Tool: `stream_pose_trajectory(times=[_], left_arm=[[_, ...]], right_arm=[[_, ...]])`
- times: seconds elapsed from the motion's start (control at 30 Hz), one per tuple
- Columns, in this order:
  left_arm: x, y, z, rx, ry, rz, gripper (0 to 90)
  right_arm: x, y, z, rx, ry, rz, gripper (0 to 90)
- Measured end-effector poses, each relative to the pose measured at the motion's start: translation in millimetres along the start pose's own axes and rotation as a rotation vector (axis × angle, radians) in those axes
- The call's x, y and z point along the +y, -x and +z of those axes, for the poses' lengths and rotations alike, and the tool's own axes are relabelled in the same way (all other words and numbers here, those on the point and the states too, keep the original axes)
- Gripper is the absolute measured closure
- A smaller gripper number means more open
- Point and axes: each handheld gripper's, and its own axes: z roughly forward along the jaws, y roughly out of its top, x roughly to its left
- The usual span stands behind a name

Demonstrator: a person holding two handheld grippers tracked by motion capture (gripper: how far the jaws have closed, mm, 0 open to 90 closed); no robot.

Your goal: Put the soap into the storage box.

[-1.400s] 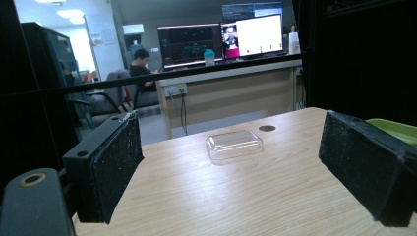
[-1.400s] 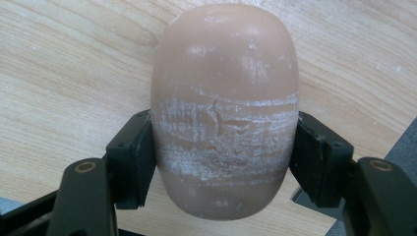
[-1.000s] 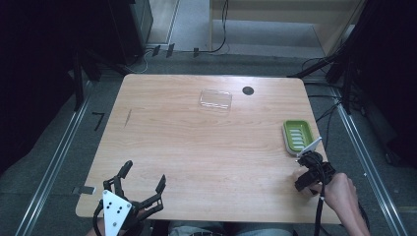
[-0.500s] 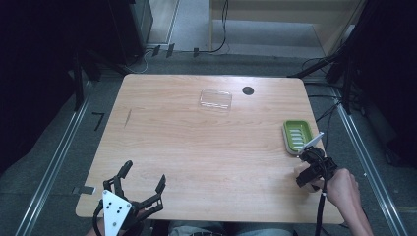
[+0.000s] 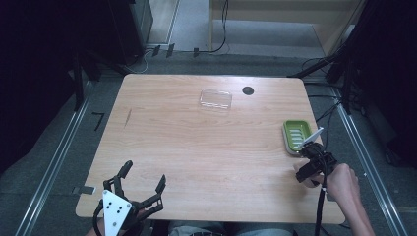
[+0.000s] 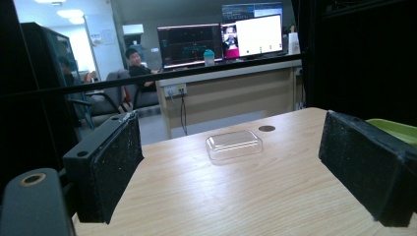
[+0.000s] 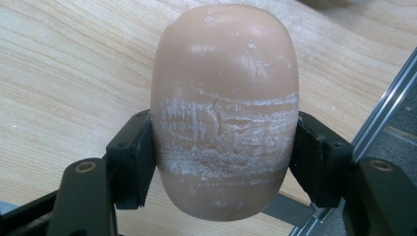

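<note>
My right gripper [image 7: 223,147] is shut on a peach oval bar of soap [image 7: 223,98], its pads pressing on both of the soap's sides over the wooden table. In the high view the right gripper [image 5: 307,173] is near the table's right edge, just in front of a green ridged soap dish [image 5: 297,135]. A clear plastic lid [image 5: 215,99] lies at the far middle of the table. My left gripper [image 5: 144,173] stands open at the near left corner with nothing between its pads [image 6: 115,162]. It faces the lid [image 6: 234,144].
A small black round hole [image 5: 248,90] sits in the tabletop beside the lid. Metal rails [image 5: 361,152] run along both sides of the table. Cables lie on the floor behind. A desk with monitors stands beyond the table in the left gripper view.
The right gripper with the soap has shifted very slightly towards the green dish. The left gripper has kept still.
</note>
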Motion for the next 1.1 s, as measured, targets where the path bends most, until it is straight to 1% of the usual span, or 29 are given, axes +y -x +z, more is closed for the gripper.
stream_pose_trajectory(times=[0.1,0.23,0.37,0.4,0.43,0.6,0.67,0.7,0.73,0.93,0.97,1.1], left_arm=[[0.0,0.0,0.1,-0.001,0.000,0.001,9.9],[0.0,0.1,0.1,-0.001,-0.001,0.001,9.9],[0.0,0.2,0.1,-0.003,-0.001,0.004,9.9],[0.0,0.2,0.1,-0.004,-0.001,0.004,9.9],[0.0,0.3,0.1,-0.003,-0.001,0.004,9.9],[0.1,0.5,0.2,-0.004,-0.001,0.005,9.9],[0.1,0.6,0.3,-0.003,-0.001,0.005,9.9],[0.1,0.6,0.1,-0.004,-0.002,0.005,9.9],[0.0,0.6,0.2,-0.004,-0.001,0.005,9.9],[0.0,0.5,0.4,-0.003,-0.002,0.007,9.9],[0.0,0.6,0.3,-0.003,-0.003,0.007,9.9],[0.1,0.8,0.3,-0.004,-0.003,0.007,9.9]], right_arm=[[2.3,0.3,-2.1,0.000,0.001,-0.001,33.5],[5.8,0.2,-5.4,-0.005,0.014,-0.005,33.4],[8.9,0.6,-7.9,-0.009,0.014,-0.012,33.5],[9.6,0.4,-8.4,-0.009,0.014,-0.007,33.5],[10.4,1.0,-8.7,-0.010,0.017,-0.014,33.5],[15.4,1.8,-11.3,-0.012,0.017,-0.012,33.5],[17.5,2.8,-12.1,-0.013,0.024,-0.019,33.5],[18.5,2.6,-12.9,-0.012,0.021,-0.013,33.5],[19.4,3.2,-13.1,-0.011,0.025,-0.019,33.5],[24.8,6.2,-15.7,-0.014,0.034,-0.015,33.5],[26.0,6.9,-16.1,-0.016,0.035,-0.021,33.5],[29.8,8.6,-19.0,-0.014,0.040,-0.015,33.5]])
